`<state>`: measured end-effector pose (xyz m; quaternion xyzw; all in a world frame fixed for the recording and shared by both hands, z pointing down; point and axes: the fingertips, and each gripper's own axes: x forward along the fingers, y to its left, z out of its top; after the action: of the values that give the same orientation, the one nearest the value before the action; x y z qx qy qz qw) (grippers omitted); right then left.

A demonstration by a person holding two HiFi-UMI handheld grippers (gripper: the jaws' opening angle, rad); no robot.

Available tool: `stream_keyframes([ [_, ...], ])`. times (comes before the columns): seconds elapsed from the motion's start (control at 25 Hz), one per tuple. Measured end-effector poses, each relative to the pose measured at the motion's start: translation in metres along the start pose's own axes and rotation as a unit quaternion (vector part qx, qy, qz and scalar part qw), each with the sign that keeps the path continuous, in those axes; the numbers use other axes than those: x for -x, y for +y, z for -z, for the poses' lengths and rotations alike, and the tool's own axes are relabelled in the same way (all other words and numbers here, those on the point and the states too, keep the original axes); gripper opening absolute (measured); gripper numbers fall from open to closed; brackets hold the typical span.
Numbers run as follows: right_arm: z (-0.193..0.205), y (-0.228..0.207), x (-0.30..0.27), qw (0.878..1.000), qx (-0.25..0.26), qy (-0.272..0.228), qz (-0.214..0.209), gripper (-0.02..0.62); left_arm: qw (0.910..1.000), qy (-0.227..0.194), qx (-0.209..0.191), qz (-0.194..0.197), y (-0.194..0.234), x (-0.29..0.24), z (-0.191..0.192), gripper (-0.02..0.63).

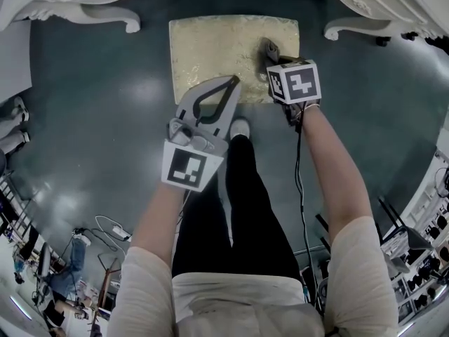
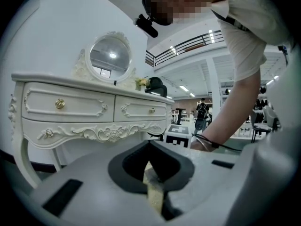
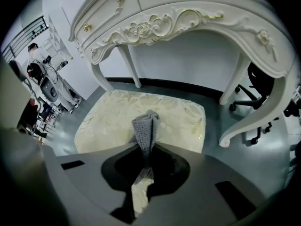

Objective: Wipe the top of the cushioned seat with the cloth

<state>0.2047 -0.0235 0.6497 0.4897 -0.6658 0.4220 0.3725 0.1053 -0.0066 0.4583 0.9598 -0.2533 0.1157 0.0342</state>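
The cushioned seat (image 1: pixel 217 51) is a cream-gold square stool on the dark floor, just in front of the white dressing table. My right gripper (image 1: pixel 269 50) hovers over the seat's right part, shut on a grey knitted cloth (image 3: pixel 145 128). The cloth sticks out past the jaw tips as a folded wad, with the seat (image 3: pixel 108 121) below it. My left gripper (image 1: pixel 233 83) is over the seat's front edge, its jaws closed together with nothing held. In the left gripper view, the left gripper (image 2: pixel 149 144) points at the dressing table.
The white carved dressing table (image 3: pixel 188 22) stands behind the seat, its legs (image 1: pixel 105 16) at either side. It carries a round mirror (image 2: pixel 109 58). An office chair base (image 3: pixel 256 95) sits behind the right leg. The person's legs and shoe (image 1: pixel 240 127) are at the seat's front.
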Motion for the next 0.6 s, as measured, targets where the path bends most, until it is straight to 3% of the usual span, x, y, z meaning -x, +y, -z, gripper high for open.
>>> stream_keyframes([
  [0.6, 0.034, -0.065, 0.031, 0.998, -0.013, 0.025, 0.064, 0.031, 0.9998, -0.01, 0.006, 0.014, -0.033, -0.023, -0.017, 0.003],
])
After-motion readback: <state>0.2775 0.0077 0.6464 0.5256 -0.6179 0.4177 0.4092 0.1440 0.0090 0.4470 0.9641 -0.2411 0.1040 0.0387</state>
